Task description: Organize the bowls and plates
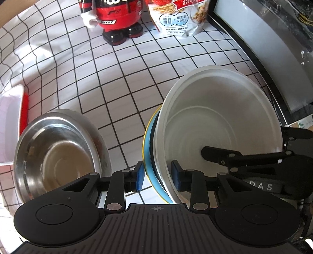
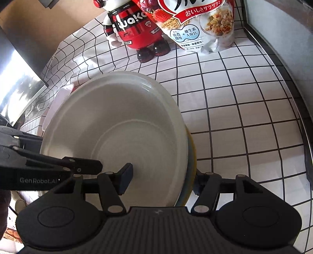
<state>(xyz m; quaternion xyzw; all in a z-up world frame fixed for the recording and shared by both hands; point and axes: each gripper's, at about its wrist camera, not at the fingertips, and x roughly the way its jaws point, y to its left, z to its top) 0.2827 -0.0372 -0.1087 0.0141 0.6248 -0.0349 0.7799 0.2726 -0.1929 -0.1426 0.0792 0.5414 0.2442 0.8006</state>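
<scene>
The bowl (image 1: 215, 121) is white, and the plate (image 1: 149, 156) under it is light blue with a yellow rim. The steel bowl (image 1: 56, 152) is silver. The bench (image 1: 137, 78) cloth is white (black grid lines). The figurine (image 1: 115, 17) is red and black.
</scene>
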